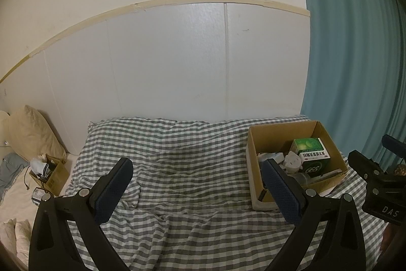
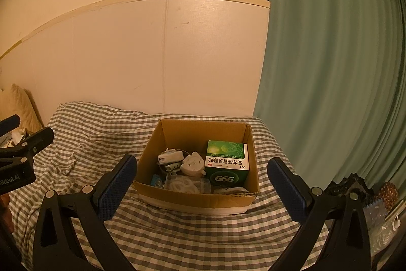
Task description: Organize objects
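Note:
An open cardboard box (image 2: pixel 192 200) sits on a grey-checked bed cover (image 2: pixel 177 233). It holds a green "999" medicine box (image 2: pixel 227 164), a white plug adapter (image 2: pixel 193 164), a white device (image 2: pixel 169 156) and clear packets (image 2: pixel 186 184). The box also shows at the right of the left wrist view (image 1: pixel 256 151), with the medicine box (image 1: pixel 313 155) inside. My right gripper (image 2: pixel 201 177) is open and empty, held just in front of the box. My left gripper (image 1: pixel 196 182) is open and empty over the bare cover, left of the box.
A second small cardboard box (image 1: pixel 57 175) with clutter and a tan pillow (image 1: pixel 33 133) lie at the far left. A white wall panel (image 1: pixel 177 62) backs the bed. A teal curtain (image 1: pixel 355 55) hangs at the right, with bags (image 2: pixel 380 200) on the floor beneath.

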Action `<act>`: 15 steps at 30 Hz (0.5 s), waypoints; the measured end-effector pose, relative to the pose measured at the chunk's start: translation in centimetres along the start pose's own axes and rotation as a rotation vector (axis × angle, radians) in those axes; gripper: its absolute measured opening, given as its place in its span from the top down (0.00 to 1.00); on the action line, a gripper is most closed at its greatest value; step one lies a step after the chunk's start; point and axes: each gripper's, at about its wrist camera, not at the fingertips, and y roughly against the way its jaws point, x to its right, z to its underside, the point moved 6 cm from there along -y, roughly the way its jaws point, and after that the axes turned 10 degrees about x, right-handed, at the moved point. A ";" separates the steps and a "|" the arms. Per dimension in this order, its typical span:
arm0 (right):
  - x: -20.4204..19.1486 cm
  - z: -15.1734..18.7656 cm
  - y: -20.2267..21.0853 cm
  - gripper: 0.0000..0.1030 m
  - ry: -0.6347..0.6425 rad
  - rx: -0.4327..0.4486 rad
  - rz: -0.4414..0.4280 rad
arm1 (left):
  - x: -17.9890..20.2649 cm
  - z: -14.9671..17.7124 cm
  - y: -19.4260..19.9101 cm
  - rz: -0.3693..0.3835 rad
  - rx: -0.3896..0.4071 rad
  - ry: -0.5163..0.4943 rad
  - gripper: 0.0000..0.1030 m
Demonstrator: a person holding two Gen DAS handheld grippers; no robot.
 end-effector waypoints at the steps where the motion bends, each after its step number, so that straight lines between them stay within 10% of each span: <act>1: 0.0 0.0 0.0 0.00 0.000 -0.001 0.000 | 0.0 0.0 0.0 -0.001 -0.001 0.000 0.00; 15: 0.1 0.1 -0.2 0.00 0.005 -0.004 -0.004 | 0.0 0.0 -0.3 -0.004 0.000 0.000 0.00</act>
